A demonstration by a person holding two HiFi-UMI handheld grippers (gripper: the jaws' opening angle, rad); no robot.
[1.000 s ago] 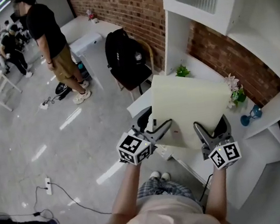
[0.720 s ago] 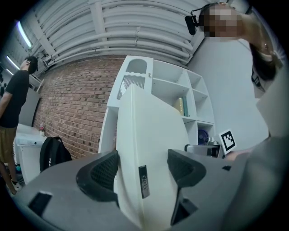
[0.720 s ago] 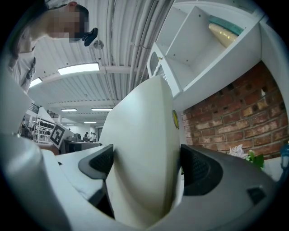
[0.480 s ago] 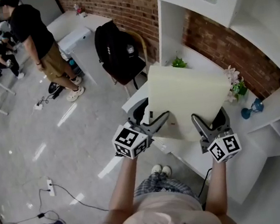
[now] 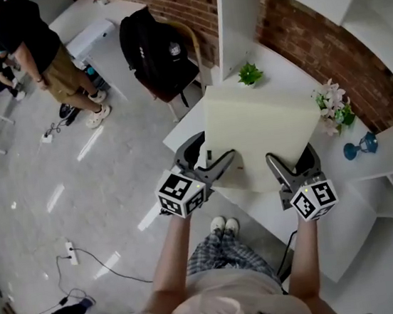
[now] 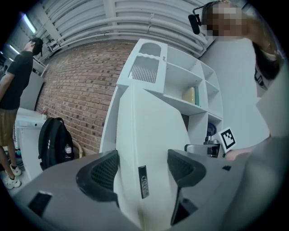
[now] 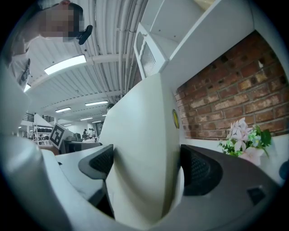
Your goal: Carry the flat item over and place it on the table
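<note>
The left gripper is clamping its ribbed black pads onto the near-left edge of the flat item. The flat item is a smooth, pale cream rectangular sheet and is hanging tilted above the glossy white table. The right gripper is pinching its near-right edge likewise.

Arms reach forward, left gripper and right gripper clamped on the flat item.

Bright overhead striplight, strong fisheye edge distortion
</note>
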